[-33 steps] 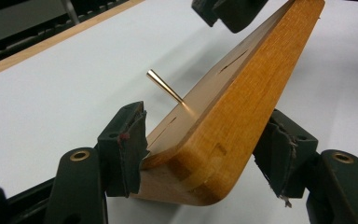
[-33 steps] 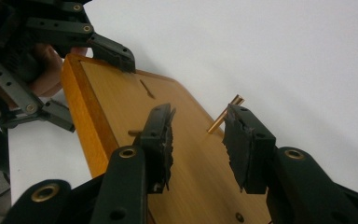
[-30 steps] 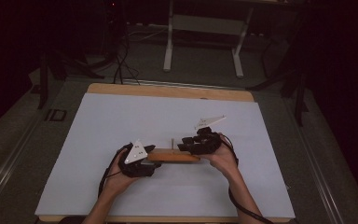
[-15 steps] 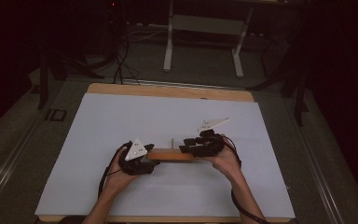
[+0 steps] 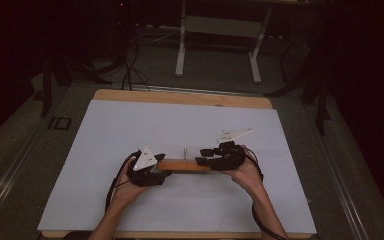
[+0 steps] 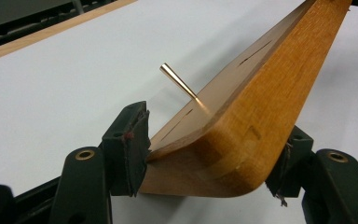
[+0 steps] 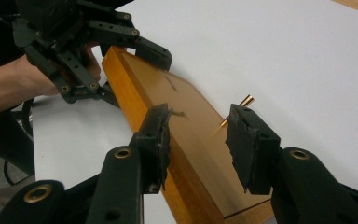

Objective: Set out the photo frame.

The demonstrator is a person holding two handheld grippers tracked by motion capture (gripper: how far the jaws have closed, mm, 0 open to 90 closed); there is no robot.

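The right gripper (image 7: 198, 149) has just been opening its jaws, which now stand clear either side of the board (image 5: 184, 165) on the mat (image 5: 130, 125), while the left gripper (image 6: 214, 154) clamps the board's other end, so the right seems to be letting go.

Left hand-held gripper (image 5: 156, 167) clamped; right hand-held gripper (image 5: 203, 156) just opening (pads apart) — forearms level.

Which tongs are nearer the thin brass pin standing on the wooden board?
Right. The right tongs straddle the flat wooden board just beside the thin brass pin; the left tongs clamp its far end.
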